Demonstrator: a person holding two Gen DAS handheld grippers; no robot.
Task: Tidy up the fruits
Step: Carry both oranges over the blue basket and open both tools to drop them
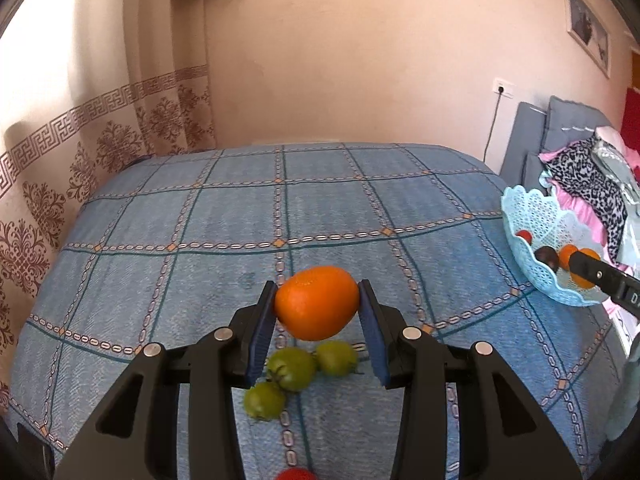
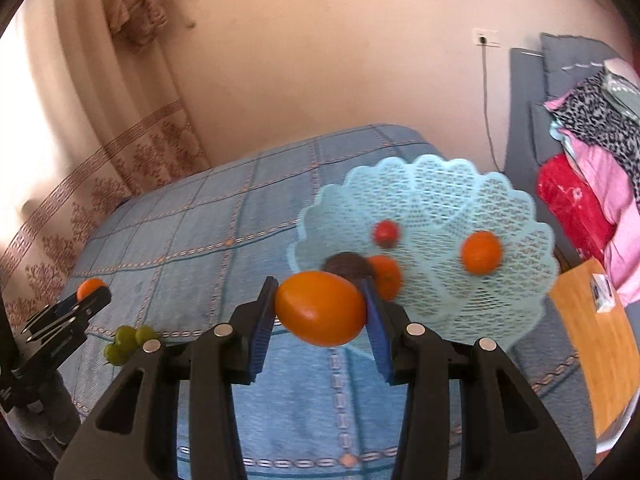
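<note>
My left gripper [image 1: 318,306] is shut on an orange [image 1: 316,302] and holds it above the blue checked bed cover [image 1: 200,240]. Three green tomatoes [image 1: 292,368] lie on the cover just below it, and a red fruit [image 1: 295,474] shows at the bottom edge. My right gripper [image 2: 320,306] is shut on another orange [image 2: 320,307] and holds it at the near rim of a light blue lace basket [image 2: 516,280]. The basket holds two oranges [image 2: 480,252], a small red fruit [image 2: 386,233] and a dark fruit [image 2: 344,266]. The basket also shows in the left wrist view [image 1: 532,224].
A patterned curtain [image 1: 60,184] hangs on the left. Grey cushions [image 1: 532,140] and piled clothes [image 2: 592,152] lie at the right of the bed. A wooden surface [image 2: 592,344] sits at the right. The left gripper [image 2: 68,312] and green tomatoes [image 2: 126,342] show in the right wrist view.
</note>
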